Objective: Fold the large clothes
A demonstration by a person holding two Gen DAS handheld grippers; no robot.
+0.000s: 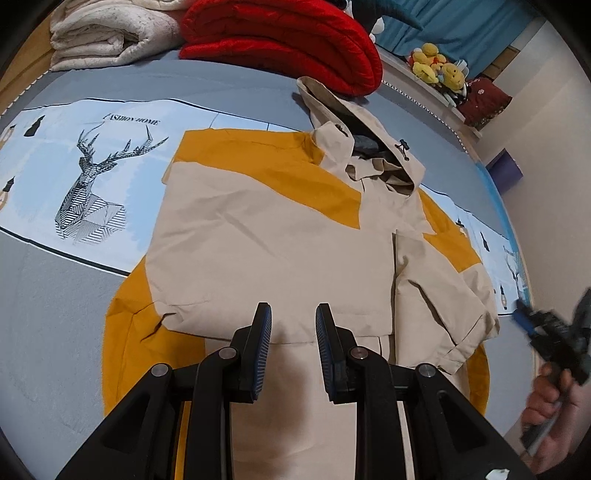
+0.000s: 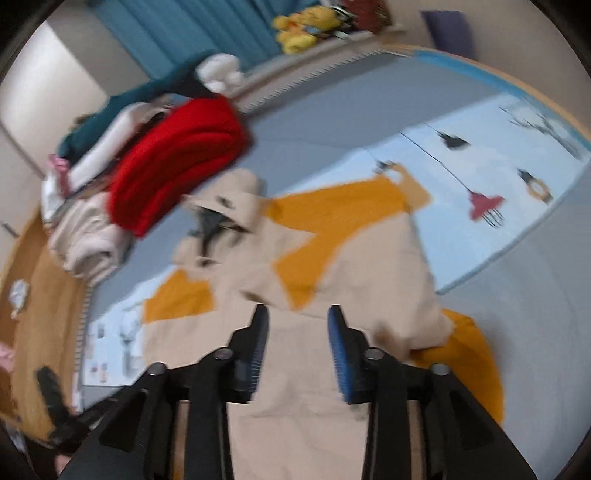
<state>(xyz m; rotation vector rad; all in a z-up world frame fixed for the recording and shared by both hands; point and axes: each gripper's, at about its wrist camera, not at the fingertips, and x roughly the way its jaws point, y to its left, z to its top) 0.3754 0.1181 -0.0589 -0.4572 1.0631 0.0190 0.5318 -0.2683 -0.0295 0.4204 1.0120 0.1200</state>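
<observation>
A beige and mustard hooded jacket (image 1: 266,236) lies flat on the bed, hood toward the far side, both sleeves folded in over the body. My left gripper (image 1: 293,314) is open and empty, hovering over the jacket's lower middle. My right gripper (image 2: 297,317) is open and empty above the jacket (image 2: 332,266); its view is motion-blurred. The right gripper also shows at the right edge of the left wrist view (image 1: 546,332), held in a hand, off the jacket's right side. The left gripper shows dimly at the lower left of the right wrist view (image 2: 51,391).
The bed sheet (image 1: 66,302) is grey-blue with a pale deer-print band (image 1: 85,184). A folded red quilt (image 1: 288,40) and a cream blanket (image 1: 107,33) sit at the head of the bed. Yellow plush toys (image 1: 436,66) stand on a ledge. A wall (image 1: 554,184) borders the bed's right side.
</observation>
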